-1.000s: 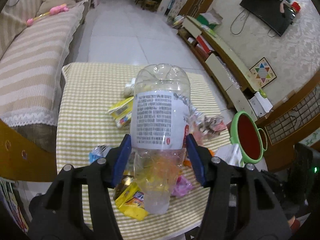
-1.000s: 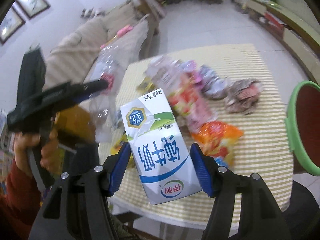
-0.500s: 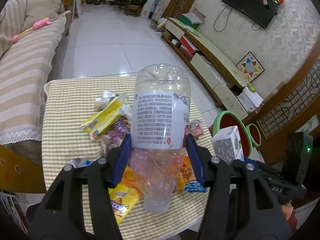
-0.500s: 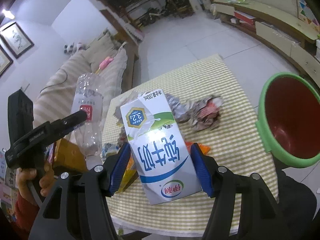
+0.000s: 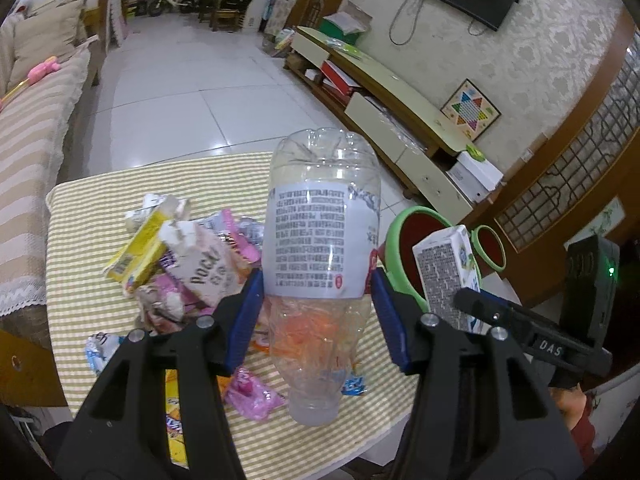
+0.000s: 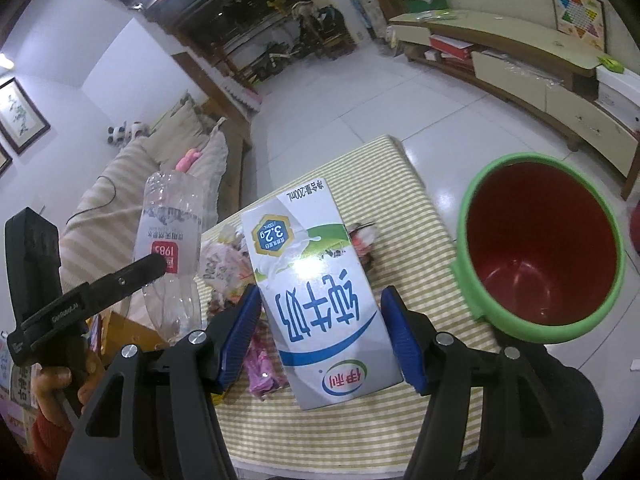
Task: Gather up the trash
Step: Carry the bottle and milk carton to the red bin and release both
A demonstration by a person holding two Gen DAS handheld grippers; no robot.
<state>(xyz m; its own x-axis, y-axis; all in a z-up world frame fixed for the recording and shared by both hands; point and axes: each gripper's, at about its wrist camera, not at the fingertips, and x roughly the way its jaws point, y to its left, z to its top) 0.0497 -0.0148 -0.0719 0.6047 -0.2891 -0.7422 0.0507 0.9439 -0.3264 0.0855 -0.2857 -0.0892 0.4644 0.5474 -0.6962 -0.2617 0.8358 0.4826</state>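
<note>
My left gripper (image 5: 316, 316) is shut on a clear plastic bottle (image 5: 320, 248), held neck down above the table; it also shows in the right wrist view (image 6: 170, 248). My right gripper (image 6: 322, 332) is shut on a white milk carton (image 6: 316, 292), held above the table's right side; the carton also shows in the left wrist view (image 5: 446, 276). A green bin with a red inside (image 6: 540, 256) stands just right of the table, open mouth up; it also shows in the left wrist view (image 5: 404, 244). Wrappers and small boxes (image 5: 180, 256) lie piled on the checked tablecloth (image 5: 88, 208).
A striped sofa (image 5: 28, 136) runs along the table's left side. A low TV cabinet (image 5: 384, 108) lines the right wall. A second small green pot (image 5: 490, 248) sits beyond the bin. White tiled floor (image 5: 180, 92) lies past the table.
Both grippers have swung right towards the green bin with their loads. The bin now fills more of the right wrist view, and the carton has come closer in the left wrist view.
</note>
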